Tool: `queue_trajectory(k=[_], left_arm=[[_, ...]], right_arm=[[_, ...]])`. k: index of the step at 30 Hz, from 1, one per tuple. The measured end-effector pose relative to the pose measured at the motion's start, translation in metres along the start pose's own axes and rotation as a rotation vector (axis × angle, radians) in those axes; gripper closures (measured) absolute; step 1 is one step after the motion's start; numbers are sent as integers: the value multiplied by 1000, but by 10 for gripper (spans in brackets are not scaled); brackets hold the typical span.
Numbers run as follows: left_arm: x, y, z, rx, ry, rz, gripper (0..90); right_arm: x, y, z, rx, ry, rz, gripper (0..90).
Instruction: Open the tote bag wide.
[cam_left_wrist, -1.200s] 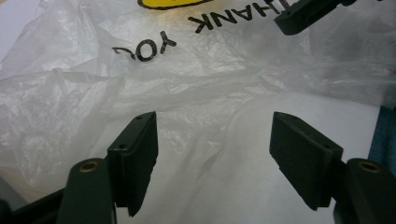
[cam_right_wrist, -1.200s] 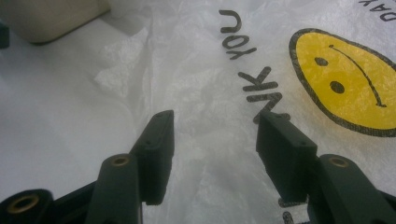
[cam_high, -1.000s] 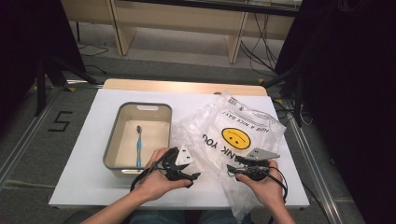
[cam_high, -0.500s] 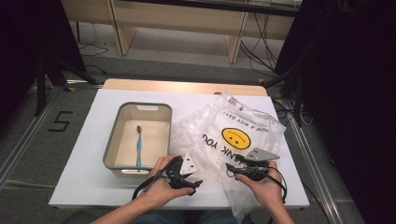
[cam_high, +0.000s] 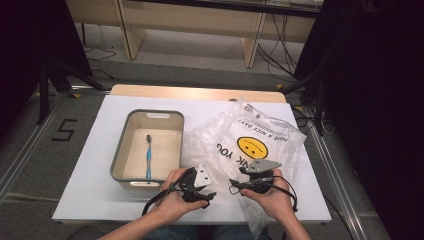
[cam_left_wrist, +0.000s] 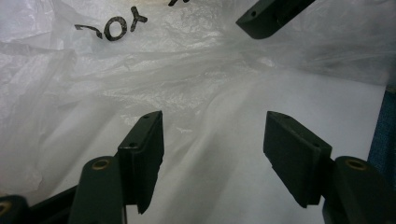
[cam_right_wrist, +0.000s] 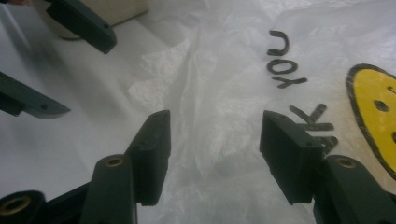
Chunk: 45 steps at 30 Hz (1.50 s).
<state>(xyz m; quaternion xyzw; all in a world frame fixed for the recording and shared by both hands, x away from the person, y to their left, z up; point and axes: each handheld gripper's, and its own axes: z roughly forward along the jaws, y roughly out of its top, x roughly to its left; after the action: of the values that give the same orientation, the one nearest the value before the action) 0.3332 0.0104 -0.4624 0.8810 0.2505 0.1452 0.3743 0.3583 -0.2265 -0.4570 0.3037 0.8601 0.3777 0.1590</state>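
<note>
A crumpled clear plastic bag (cam_high: 250, 135) with a yellow smiley and black lettering lies on the white table (cam_high: 85, 185), right of a grey-rimmed tub (cam_high: 119, 152). A blue toothbrush (cam_high: 148, 156) lies in the tub. My left gripper (cam_high: 209, 195) is held low at the bag's front left edge, pointing right. Its jaws stand open over the thin plastic (cam_left_wrist: 187, 79) with nothing between them (cam_left_wrist: 214, 123). My right gripper (cam_high: 234, 185) faces it from the right, just above the bag (cam_right_wrist: 233, 70), also open and empty (cam_right_wrist: 215, 120). The two grippers' tips are close together.
The tub stands at the table's left middle, its near end just beyond my left hand. Bare white tabletop lies left of the tub and along the front edge. Beyond the table are a wooden bench, cables and dark curtains.
My left hand has drawn back toward the front edge and turned its gripper rightward toward the right gripper. The right hand has barely shifted. Both stay open.
</note>
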Motion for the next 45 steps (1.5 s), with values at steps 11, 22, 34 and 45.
queue_trajectory(k=[11,22,34,45], left_arm=[[0,0,2,8,-1,1,395],[-1,0,4,14,-1,4,413],[5,23,21,-41,62,-11,703],[7,28,61,47,101,-30,855]], right_arm=[[5,6,24,176,8,-96,584],[-3,0,25,188,3,-7,873],[-8,8,1,57,-52,75,900],[-12,18,-15,-25,-105,102,900]])
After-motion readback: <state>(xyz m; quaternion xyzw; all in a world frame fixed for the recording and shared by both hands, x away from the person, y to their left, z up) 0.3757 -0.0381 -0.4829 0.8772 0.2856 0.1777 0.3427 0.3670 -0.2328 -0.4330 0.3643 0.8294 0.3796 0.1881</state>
